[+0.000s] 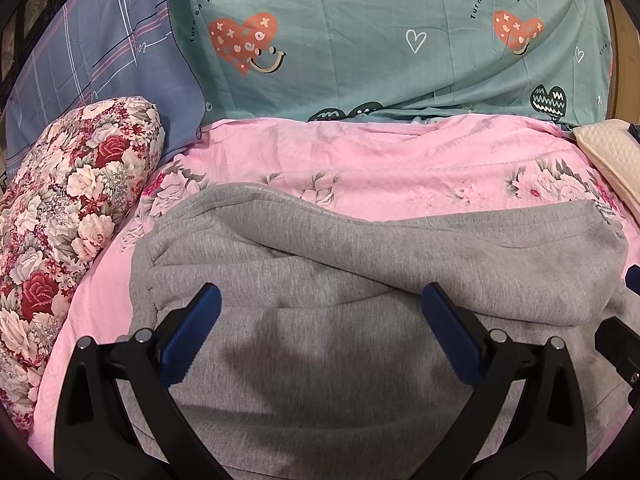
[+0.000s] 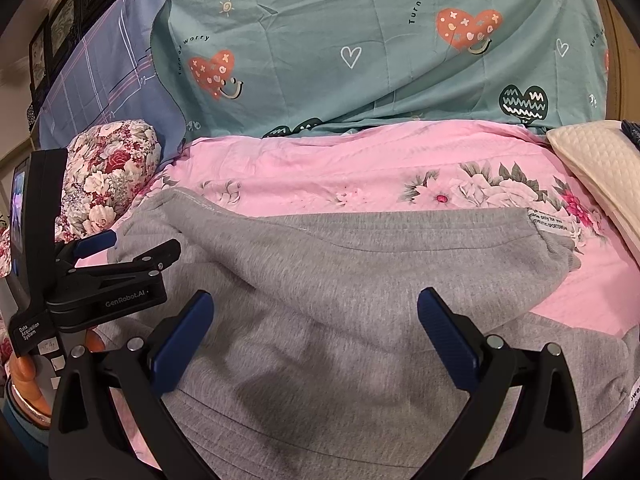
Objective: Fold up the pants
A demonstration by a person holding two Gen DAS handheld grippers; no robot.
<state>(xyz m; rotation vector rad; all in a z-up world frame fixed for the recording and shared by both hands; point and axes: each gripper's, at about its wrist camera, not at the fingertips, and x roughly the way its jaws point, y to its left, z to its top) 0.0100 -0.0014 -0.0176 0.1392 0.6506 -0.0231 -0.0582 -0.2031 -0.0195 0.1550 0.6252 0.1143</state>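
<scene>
Grey sweatpants lie folded over on the pink floral bedspread, one layer draped across another. In the right wrist view the pants show a white label at the waistband's right end. My left gripper hovers open just above the grey fabric, blue pads spread wide, nothing between them. My right gripper is likewise open over the cloth. The left gripper also shows at the left in the right wrist view, held by a hand, above the pants' left edge.
A red floral bolster pillow lies along the left. A teal heart-print quilt and a blue plaid pillow stand behind. A cream quilted cushion sits at the right edge. Bare pink bedspread lies beyond the pants.
</scene>
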